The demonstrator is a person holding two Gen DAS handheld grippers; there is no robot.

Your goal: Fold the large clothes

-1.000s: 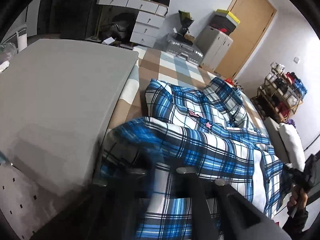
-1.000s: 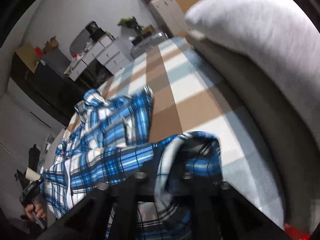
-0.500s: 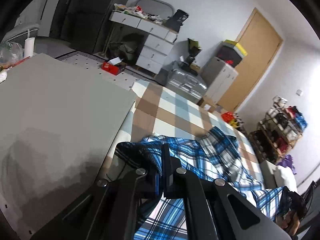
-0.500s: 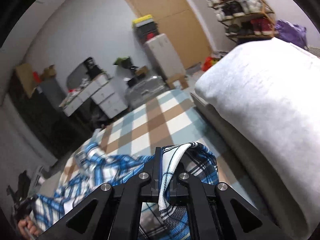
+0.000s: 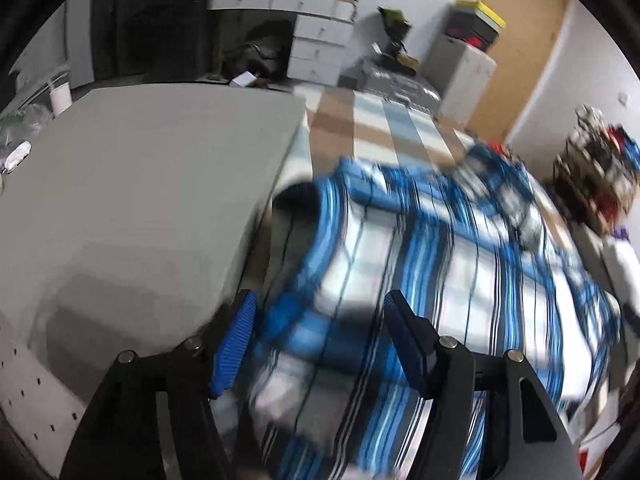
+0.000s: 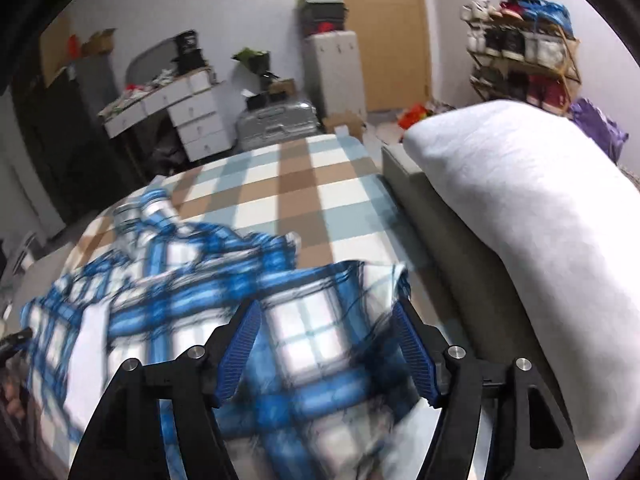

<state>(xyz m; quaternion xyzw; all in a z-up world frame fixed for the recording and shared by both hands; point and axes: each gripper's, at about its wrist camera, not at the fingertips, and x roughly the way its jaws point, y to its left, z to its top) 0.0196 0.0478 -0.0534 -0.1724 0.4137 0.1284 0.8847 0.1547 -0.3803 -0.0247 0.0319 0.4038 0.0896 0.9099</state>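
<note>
A blue, white and black plaid shirt [image 5: 460,264] lies spread across the checked bed cover [image 5: 372,132], blurred by motion in both views. My left gripper [image 5: 320,320] hangs over its near left edge, jaws opening, the blue pads apart and the cloth lying loose below them. In the right wrist view the shirt [image 6: 168,280] reaches from the left edge to the bed's right side. My right gripper [image 6: 326,328] is above its near right corner, jaws opening too, pads clear of the fabric.
A grey flat cushion [image 5: 132,192] lies left of the shirt. A white pillow [image 6: 532,216] on a grey base borders the bed on the right. A desk with white drawers [image 6: 192,120], a silver suitcase [image 6: 276,124], a wooden door [image 6: 384,28] and a shoe rack [image 6: 524,64] stand beyond.
Both grippers were shut on folds of the shirt and lifted them; now both stand open and the cloth has dropped flat onto the bed.
</note>
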